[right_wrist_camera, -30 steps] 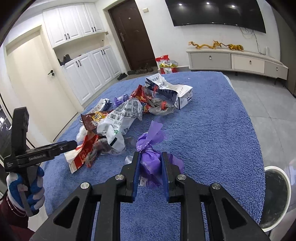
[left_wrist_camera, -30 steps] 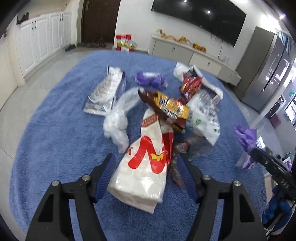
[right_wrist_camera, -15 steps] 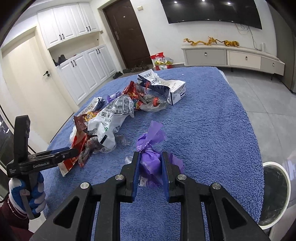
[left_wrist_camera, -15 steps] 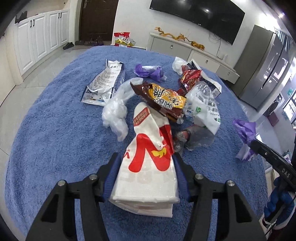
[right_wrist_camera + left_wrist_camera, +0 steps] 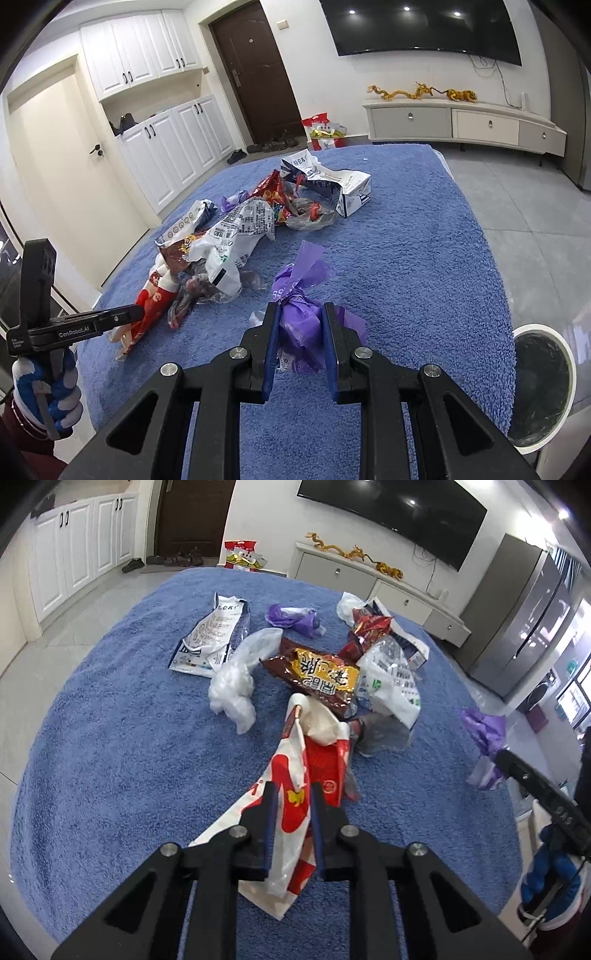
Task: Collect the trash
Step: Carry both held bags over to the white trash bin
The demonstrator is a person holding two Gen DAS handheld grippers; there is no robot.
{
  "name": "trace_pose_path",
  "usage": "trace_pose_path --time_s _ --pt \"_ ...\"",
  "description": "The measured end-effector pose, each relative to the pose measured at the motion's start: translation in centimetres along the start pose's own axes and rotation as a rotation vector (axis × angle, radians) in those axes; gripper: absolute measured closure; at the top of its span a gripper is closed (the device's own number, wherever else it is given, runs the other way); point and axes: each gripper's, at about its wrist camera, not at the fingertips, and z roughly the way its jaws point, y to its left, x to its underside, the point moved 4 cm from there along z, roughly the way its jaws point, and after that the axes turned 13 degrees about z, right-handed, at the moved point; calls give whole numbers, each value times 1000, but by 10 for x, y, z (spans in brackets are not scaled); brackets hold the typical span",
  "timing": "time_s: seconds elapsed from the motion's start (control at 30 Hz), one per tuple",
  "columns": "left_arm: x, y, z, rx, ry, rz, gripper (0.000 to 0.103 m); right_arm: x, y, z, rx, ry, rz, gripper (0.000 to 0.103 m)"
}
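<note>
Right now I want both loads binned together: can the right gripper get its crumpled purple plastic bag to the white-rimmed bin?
Probably yes. The right gripper is shut on the purple bag, and the bin stands open just off the blue cover's edge, with nothing between.

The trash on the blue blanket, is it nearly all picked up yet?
Not nearly. Nothing shows as binned yet. In hand: the right gripper is shut on a purple bag, and the left gripper is closing on a red and white bag that its pads already pinch. Left on the blanket: a brown wrapper, clear bag, white pouch and more. The bin stands beside the blanket.
</note>
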Motion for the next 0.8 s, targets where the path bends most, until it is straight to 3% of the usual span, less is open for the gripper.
trace_pose_path --time_s 0.3,0.43,0.8 --pt "-12 7 21 -17 51 -5 84 4 -7 4 15 13 7 81" --pt "-13 6 21 0 29 0 92 4 -8 6 20 19 7 81" --pt "-7 10 -18 85 -58 -87 98 3 -13 2 0 8 19 81"
